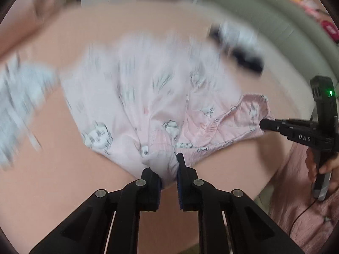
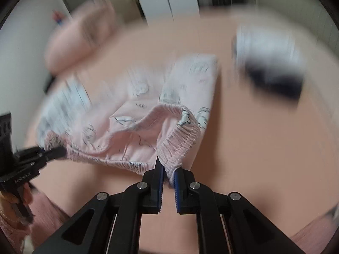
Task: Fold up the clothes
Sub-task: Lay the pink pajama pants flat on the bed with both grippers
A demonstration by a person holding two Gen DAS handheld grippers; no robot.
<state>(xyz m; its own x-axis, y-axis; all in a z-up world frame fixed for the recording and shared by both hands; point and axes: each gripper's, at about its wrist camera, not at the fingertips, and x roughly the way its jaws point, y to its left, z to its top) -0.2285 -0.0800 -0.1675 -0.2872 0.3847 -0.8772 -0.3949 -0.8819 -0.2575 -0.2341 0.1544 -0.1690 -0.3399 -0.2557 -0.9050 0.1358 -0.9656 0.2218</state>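
Observation:
A pair of pale pink shorts (image 1: 135, 105) printed with grey cartoon faces hangs above a pink bed sheet (image 1: 63, 180). My left gripper (image 1: 168, 169) is shut on one end of the elastic waistband. My right gripper (image 2: 168, 172) is shut on the other end of the waistband (image 2: 180, 139). The right gripper also shows in the left wrist view (image 1: 264, 123), and the left gripper shows in the right wrist view (image 2: 61, 151). The waistband stretches between them and the shorts (image 2: 169, 93) hang away from me, blurred by motion.
A folded black-and-white garment (image 1: 239, 46) lies on the sheet at the far right, also in the right wrist view (image 2: 273, 67). A blue-white striped garment (image 1: 19, 105) lies at the left. A pink pillow (image 2: 80, 36) sits at the back. A grey-green headboard (image 1: 275, 21) runs along the right.

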